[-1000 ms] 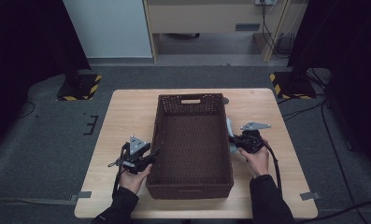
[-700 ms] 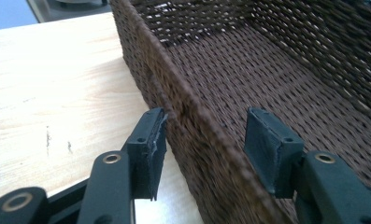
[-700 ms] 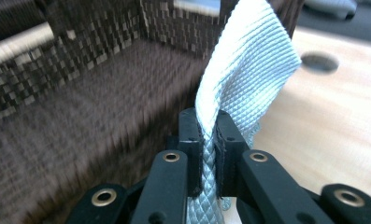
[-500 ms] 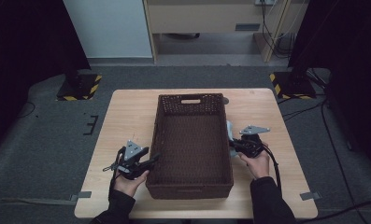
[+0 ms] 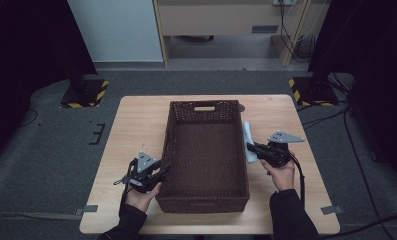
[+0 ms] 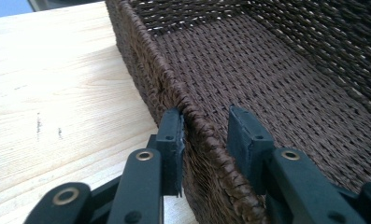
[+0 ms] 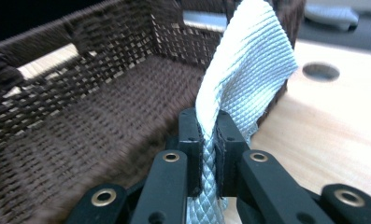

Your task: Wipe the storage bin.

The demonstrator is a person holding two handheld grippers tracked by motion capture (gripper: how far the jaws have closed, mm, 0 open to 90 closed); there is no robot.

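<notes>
A dark brown woven basket [image 5: 206,107] stands empty in the middle of the wooden table [image 5: 136,125]. My left gripper [image 5: 163,171] straddles the basket's left wall [image 6: 141,51] near the front corner. Its jaws have just been closing: the outer pad [image 6: 174,140] touches the weave, the inner pad [image 6: 241,140] stands a sliver off. The left gripper [image 6: 204,121] counts as open. My right gripper [image 5: 249,146] is shut on a white quilted cloth [image 5: 248,137] beside the basket's right wall. The cloth [image 7: 248,60] stands up from the right gripper [image 7: 209,116] against the basket's rim [image 7: 57,60].
A round hole [image 7: 320,71] is cut in the tabletop past the basket's far right corner. Bare wood lies left and right of the basket. Striped stand bases [image 5: 88,92] sit on the floor beyond the table.
The left gripper's jaws have narrowed around the basket's left wall. The right gripper has risen slightly with the cloth in it.
</notes>
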